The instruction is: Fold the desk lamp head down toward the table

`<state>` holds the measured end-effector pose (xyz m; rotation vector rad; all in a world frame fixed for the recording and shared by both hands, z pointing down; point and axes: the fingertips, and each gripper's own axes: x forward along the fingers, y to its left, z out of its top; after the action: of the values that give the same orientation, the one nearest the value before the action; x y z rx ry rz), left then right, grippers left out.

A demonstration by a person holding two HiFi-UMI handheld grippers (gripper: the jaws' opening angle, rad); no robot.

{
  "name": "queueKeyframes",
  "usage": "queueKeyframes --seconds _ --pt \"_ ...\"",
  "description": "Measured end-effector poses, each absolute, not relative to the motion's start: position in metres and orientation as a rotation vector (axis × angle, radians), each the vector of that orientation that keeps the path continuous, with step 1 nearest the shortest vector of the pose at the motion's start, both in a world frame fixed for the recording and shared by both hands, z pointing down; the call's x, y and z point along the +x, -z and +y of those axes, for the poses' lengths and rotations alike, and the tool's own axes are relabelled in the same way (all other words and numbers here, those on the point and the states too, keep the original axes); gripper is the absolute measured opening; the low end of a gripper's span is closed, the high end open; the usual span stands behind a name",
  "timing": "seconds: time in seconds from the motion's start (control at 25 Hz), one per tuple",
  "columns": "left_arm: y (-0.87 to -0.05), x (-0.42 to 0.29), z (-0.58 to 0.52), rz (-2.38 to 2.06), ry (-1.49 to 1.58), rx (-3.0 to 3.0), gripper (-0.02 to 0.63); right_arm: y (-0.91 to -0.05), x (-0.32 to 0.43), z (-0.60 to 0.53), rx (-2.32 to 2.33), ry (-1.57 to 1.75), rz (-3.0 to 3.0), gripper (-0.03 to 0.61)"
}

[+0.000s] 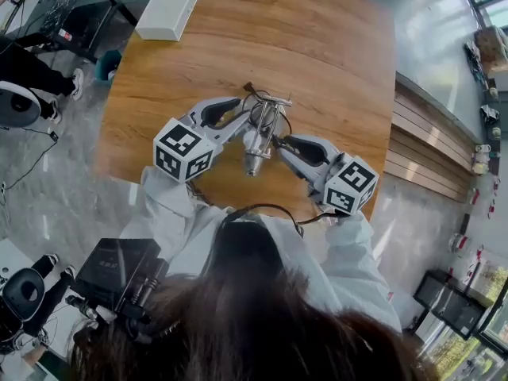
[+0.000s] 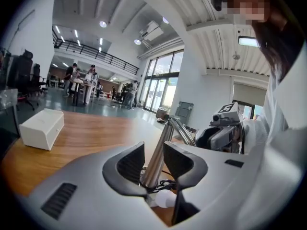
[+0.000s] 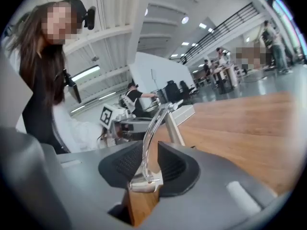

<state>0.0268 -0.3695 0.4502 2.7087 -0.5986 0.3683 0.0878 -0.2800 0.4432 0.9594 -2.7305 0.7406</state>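
Observation:
A chrome desk lamp [image 1: 267, 109] stands at the middle of the round wooden table [image 1: 238, 38], its cone-shaped head [image 1: 254, 155] hanging toward me. My left gripper [image 1: 238, 121] comes in from the left. In the left gripper view its jaws [image 2: 154, 164] are shut on the tapered metal head [image 2: 156, 152], with a white bulb [image 2: 165, 199] just below. From the right, my right gripper [image 1: 279, 143] reaches the lamp. In the right gripper view it [image 3: 146, 164] is shut on the curved chrome arm [image 3: 149, 138].
A white box [image 1: 168, 8] lies at the table's far left edge, also seen as the white box [image 2: 42, 128] in the left gripper view. A black cord [image 2: 165, 182] lies by the lamp's foot. Beyond the table are people, chairs and a wooden bench [image 1: 429, 149].

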Motion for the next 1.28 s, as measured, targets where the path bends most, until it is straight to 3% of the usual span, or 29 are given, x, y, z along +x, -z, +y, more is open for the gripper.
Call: queueKeyframes --seconds 0.24,0.36,0.6,1.28 --pt "-0.402 0.021 -0.373 -0.884 -0.284 2.734 0.113 -0.389 0.104 -0.303 1.357 -0.587 -2.696 0.002" --pt "-0.372 0.022 -0.371 -0.945 -0.151 2.691 0.008 -0.371 0.103 -0.31 1.47 -0.503 -2.65 0.002" --pt "-0.348 0.025 -0.365 -1.008 -0.174 2.713 0.003 -0.349 0.105 -0.32 1.649 -0.45 -2.575 0.002" --pt "-0.341 0.03 -0.348 -0.969 -0.191 2.751 0.002 -0.346 0.097 -0.31 1.613 -0.398 -2.543 0.0"
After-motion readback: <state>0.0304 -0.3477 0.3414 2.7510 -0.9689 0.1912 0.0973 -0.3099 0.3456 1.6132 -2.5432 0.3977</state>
